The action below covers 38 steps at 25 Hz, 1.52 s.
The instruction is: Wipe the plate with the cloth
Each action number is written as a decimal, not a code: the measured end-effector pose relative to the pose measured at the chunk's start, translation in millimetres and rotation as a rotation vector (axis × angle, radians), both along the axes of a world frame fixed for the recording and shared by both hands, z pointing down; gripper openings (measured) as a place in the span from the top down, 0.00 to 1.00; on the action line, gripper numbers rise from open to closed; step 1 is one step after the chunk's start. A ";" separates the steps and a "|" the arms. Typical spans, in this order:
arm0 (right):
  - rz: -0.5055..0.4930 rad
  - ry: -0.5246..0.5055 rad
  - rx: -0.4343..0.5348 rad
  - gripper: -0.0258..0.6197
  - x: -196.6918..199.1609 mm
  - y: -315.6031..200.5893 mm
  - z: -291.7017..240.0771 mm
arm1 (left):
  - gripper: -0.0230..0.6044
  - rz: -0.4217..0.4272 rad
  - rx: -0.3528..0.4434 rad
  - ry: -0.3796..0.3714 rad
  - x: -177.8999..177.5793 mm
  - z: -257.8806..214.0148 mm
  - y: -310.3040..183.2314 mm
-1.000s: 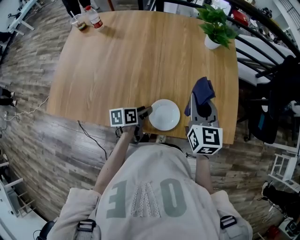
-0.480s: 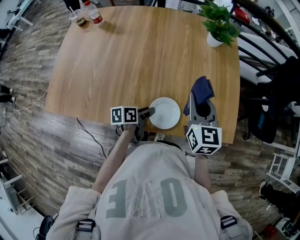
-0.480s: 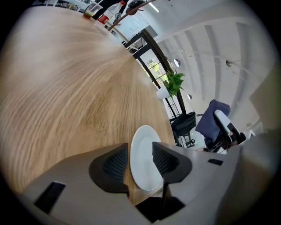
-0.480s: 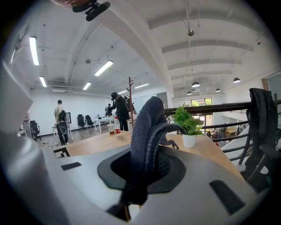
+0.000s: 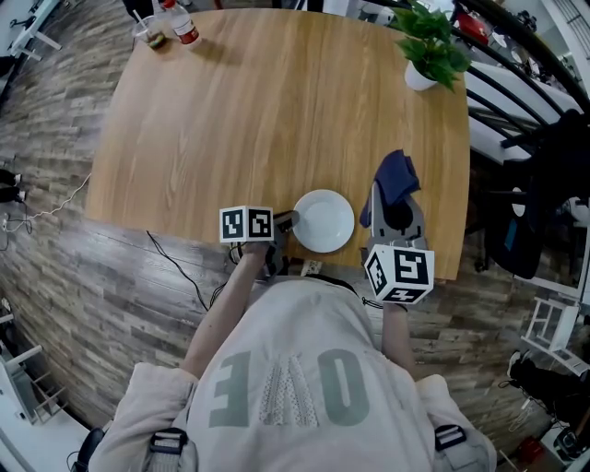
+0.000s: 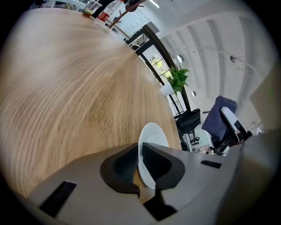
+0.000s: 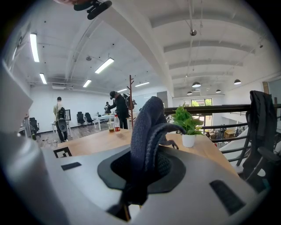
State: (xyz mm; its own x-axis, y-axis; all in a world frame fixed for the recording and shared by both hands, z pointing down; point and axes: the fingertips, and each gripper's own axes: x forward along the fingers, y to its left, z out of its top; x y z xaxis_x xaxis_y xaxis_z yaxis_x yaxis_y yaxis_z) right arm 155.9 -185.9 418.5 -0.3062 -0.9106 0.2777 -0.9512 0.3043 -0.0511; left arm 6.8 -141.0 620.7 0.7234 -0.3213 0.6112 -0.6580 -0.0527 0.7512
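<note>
A white plate lies on the wooden table close to its near edge. My left gripper reaches it from the left, and its jaws are closing on the plate's left rim. In the left gripper view the plate stands edge-on between the dark pads of that gripper, and they pinch it. To the plate's right my right gripper is shut on a dark blue cloth. The cloth sticks up out of the right gripper and droops over.
A potted plant stands at the table's far right corner. A bottle and a cup stand at the far left corner. Dark chairs crowd the right side, and a cable lies on the floor.
Both grippers keep their places beside the plate. The left jaws at the plate's rim look closer together than before.
</note>
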 end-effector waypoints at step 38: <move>-0.795 0.992 -0.392 0.87 -77.0 1.9 191.0 | 0.91 -0.287 0.027 -0.006 -44.6 -2.7 -37.7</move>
State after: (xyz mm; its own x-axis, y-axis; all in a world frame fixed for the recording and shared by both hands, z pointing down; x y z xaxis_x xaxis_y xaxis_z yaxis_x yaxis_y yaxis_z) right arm 78.9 -184.1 609.5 -0.2308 -0.3881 0.8923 -0.2077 0.9155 0.3445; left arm -37.8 -178.7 618.0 0.5968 -0.5286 0.6037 -0.6534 0.1165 0.7480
